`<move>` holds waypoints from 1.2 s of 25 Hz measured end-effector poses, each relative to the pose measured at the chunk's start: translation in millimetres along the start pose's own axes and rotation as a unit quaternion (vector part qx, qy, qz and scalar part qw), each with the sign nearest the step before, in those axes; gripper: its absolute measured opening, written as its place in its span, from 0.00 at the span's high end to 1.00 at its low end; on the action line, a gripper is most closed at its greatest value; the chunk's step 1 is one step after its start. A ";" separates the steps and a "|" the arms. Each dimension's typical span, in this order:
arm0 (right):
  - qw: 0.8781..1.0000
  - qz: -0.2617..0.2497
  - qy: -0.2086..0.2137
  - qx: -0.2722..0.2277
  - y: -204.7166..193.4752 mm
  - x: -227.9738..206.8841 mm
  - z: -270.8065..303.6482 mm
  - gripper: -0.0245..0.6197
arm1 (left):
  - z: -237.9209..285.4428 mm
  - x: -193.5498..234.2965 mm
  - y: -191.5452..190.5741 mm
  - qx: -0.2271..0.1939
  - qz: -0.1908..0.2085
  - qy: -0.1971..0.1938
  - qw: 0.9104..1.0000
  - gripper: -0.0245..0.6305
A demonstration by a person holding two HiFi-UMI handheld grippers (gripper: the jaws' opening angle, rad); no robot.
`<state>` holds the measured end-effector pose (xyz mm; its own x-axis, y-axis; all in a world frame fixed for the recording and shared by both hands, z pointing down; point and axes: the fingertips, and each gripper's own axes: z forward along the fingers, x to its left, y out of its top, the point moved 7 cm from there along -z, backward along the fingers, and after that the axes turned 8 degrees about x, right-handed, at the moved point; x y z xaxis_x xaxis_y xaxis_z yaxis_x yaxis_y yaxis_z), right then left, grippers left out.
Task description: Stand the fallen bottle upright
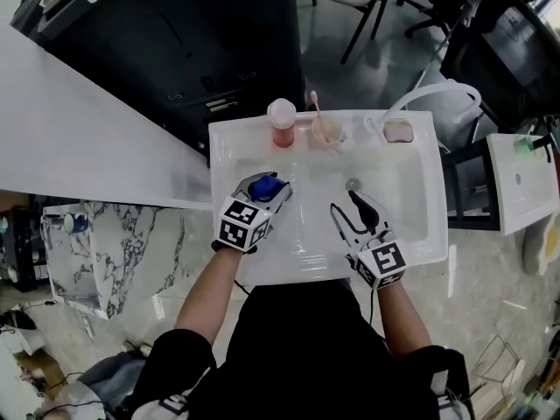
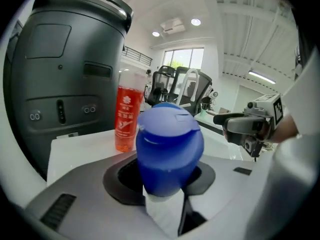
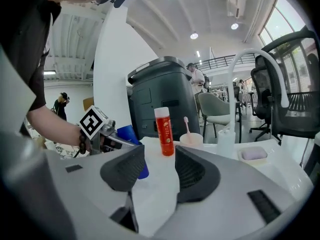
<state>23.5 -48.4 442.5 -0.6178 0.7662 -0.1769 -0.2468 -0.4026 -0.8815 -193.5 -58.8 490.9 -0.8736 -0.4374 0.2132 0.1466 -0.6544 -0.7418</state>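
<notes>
Seen from above, a person stands at a white rectangular sink basin with a two-jaw gripper in each hand. The left gripper is closed on the task's thing, a blue plastic bottle with a rounded flip-top cap, and holds it over the front left part of the basin. In the left gripper view the dark pads sit on either side of the bottle's body just below the cap, and the capped end points up and away from the gripper. In the right gripper view the body looks close to upright, leaning slightly, so its long axis appears nearly vertical already. Whether its base touches the basin floor cannot be told, because the right gripper's own jaw hides it. The right gripper is to the right of the bottle, well apart from it over the middle of the basin. Its jaws stand apart with nothing between them. The left hand is plainly the nearer one and already has the bottle. A slim red bottle with a pale cap and a pale cup holding a pink toothbrush stand on the back ledge, well clear of the bottle.
</notes>
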 end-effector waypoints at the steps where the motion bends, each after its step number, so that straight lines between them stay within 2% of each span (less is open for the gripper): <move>1: 1.000 -0.003 0.005 0.000 1.6 4.6 4.6 0.64 | -6.3 6.3 0.3 -0.005 -0.002 0.007 1.000 0.72; 9: 1.000 -0.018 0.018 0.003 15.3 22.5 30.9 0.65 | -43.4 63.4 26.9 -0.040 0.004 0.059 0.997 0.73; 16: 1.000 -0.013 0.009 0.015 14.6 17.6 42.1 0.65 | -40.4 105.6 54.7 -0.061 0.011 0.091 0.994 0.73; 25: 0.999 0.008 -0.020 0.037 0.9 0.4 40.5 0.65 | -3.4 125.4 59.5 -0.018 0.037 0.108 0.993 0.73; 28: 0.999 0.016 -0.022 0.043 -1.0 -3.1 42.3 0.65 | 4.2 126.7 61.5 -0.023 0.044 0.113 0.992 0.73; 30: 0.998 0.019 -0.023 0.046 -3.4 -4.2 42.1 0.65 | 7.3 126.7 61.9 -0.029 0.034 0.114 0.992 0.73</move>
<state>-4.5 -71.4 464.7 -0.6613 0.7265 -0.1867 -0.2890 -0.4764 -0.8304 -291.8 -159.2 476.7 -0.9459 -0.3240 0.0166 0.1879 -0.5889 -0.7861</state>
